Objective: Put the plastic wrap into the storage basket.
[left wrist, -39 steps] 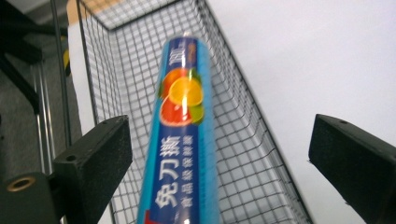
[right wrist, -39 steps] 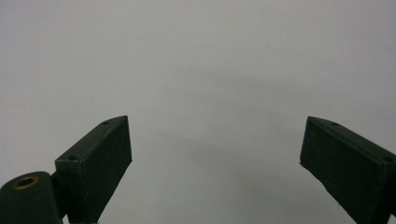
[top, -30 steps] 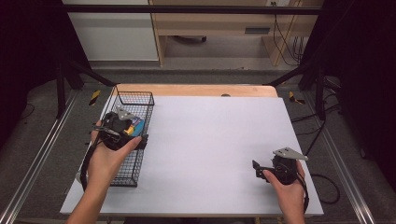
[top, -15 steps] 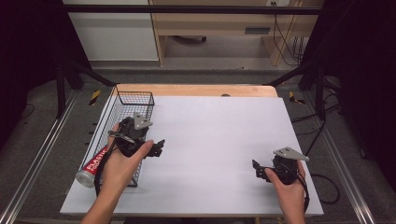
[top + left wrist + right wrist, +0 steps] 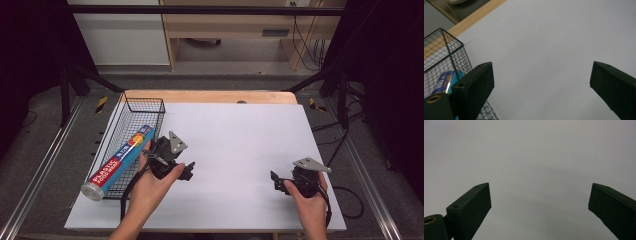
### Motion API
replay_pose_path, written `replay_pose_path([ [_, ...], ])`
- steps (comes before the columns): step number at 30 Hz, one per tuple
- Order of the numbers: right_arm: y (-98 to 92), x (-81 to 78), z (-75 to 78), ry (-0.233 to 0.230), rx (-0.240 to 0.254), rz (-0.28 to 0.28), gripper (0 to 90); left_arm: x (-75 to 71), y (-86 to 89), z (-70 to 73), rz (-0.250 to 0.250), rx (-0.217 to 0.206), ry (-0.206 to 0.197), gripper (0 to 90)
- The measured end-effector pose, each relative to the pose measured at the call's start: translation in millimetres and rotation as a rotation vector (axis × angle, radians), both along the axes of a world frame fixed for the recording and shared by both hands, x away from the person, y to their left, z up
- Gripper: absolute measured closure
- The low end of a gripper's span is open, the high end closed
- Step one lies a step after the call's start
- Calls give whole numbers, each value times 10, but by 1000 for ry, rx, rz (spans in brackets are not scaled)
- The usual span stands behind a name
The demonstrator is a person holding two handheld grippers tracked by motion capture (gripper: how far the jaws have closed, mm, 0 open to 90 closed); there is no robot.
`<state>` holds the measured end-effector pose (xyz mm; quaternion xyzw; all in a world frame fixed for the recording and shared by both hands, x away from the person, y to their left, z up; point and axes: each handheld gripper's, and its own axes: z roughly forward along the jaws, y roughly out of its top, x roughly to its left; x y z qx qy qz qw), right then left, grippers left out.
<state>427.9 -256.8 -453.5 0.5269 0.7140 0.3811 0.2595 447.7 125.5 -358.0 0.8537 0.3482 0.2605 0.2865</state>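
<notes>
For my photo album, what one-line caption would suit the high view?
Plastic wrap roll lying in a wire basket, its end jutting out, with both handheld grippers, left and right, open over the white table.

— Where is the free room?
— The white bench [image 5: 240, 145] lies bare between the left gripper [image 5: 189, 172] and right gripper [image 5: 276, 183].
— Any obstacle?
— The wire basket [image 5: 145, 107] at the left edge, with the plastic wrap roll [image 5: 119, 156] overhanging its near end.

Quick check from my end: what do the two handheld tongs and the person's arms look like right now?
Both tongs, left and right, are black, each topped by a grey three-cornered plate and trailing a black cable. Their jaws are flat, black, rectangular pads with a small hole near the tip. The person's forearms are bare: no sleeves or gloves visible.
</notes>
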Motion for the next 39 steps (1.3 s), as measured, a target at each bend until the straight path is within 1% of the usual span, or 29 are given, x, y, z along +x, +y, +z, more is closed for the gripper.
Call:
replay_pose_path([
  [2,1,-1,0,0,-1,0,47,-17,-45,-30,-14,5,-2,55],
  [4,3,-1,1,0,-1,0,47,-29,-87,-62,-28,-7,2,54],
  [6,5,-1,-1,1,-5,1,47,-39,-136,-106,-41,-8,2,54],
  [12,32,-2,-2,1,-13,5,47,-49,-235,-227,-77,-35,-21,56],
  [13,32,2,-4,0,-16,7,47,-53,-247,-241,-78,-43,-11,56],
  [15,34,7,-7,1,-16,7,47,-46,-288,-290,-93,-53,-13,56],
  [19,34,10,-4,-2,-21,5,47,-33,-324,-339,-100,-66,-14,56],
  [20,35,11,-3,-3,-22,6,47,-28,-340,-364,-106,-67,-20,56],
  [22,39,9,-5,-2,-25,10,47,-21,-363,-406,-112,-72,-16,56],
  [24,41,7,-4,-2,-24,10,47,-2,-391,-491,-120,-91,-4,56],
  [25,40,7,-3,-2,-25,10,47,7,-403,-535,-121,-109,10,55],
  [26,41,7,-3,-2,-25,10,47,18,-416,-586,-120,-122,14,55],
  [29,44,10,-8,1,-29,8,47,36,-464,-734,-130,-119,37,55],
  [30,47,9,-9,3,-30,8,47,38,-487,-820,-142,-125,50,55],
  [31,46,10,-11,3,-30,11,47,38,-494,-850,-144,-133,54,55],
  [33,47,12,-15,7,-31,9,46,37,-500,-913,-158,-132,72,52],
  [34,42,14,-18,7,-35,4,43,37,-500,-913,-158,-132,72,51],
  [35,37,12,-16,6,-29,0,42,31,-498,-966,-184,-141,88,50],
  [37,32,14,-17,4,-27,0,42,22,-492,-985,-189,-140,86,50],
  [39,22,15,-21,4,-24,3,41,4,-467,-1020,-198,-142,92,50],
])
